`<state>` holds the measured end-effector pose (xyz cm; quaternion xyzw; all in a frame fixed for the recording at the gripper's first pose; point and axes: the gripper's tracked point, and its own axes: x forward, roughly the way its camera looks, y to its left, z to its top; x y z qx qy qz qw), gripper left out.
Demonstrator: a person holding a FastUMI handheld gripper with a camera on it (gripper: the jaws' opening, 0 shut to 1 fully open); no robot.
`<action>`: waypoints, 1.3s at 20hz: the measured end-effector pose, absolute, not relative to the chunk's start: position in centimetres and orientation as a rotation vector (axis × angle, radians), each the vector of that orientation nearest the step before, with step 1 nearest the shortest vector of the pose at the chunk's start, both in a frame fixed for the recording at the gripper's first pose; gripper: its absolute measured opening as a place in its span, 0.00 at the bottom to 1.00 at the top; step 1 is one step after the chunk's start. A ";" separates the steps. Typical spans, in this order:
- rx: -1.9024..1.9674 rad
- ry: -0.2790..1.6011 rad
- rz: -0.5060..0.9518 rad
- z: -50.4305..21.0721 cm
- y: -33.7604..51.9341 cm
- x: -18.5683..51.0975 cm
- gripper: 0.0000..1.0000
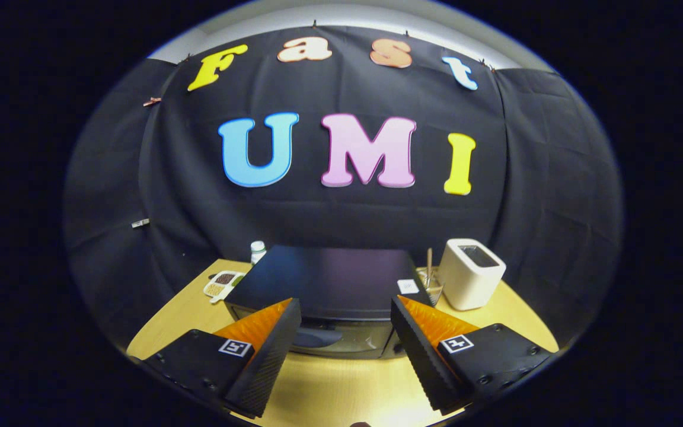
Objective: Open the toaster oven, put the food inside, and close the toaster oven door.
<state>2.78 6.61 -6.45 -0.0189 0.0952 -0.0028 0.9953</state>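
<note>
On the wooden tabletop [341, 385], at far left, lies a small divided tray [222, 283], a white-capped bottle [257, 251] just behind it. The black toaster oven [329, 284] sits centre, door apparently shut (its front is partly hidden), just ahead of the claw [345, 320], whose fingers stand wide apart, gripping nothing. Right of the oven stands a white toaster [472, 274].

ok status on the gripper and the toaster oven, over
Gripper open, jaws spread, holding nothing. Toaster oven just ahead on the table, door looks closed. Nothing between the jaws and the door.
</note>
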 end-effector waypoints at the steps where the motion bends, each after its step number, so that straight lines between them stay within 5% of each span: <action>1: -0.047 0.151 -0.016 -4.9 5.3 2.1 0.99; 12: 0.015 0.010 -0.205 1.7 -8.6 -3.8 0.99; 26: 0.032 0.031 -0.147 1.2 -7.6 -2.5 0.99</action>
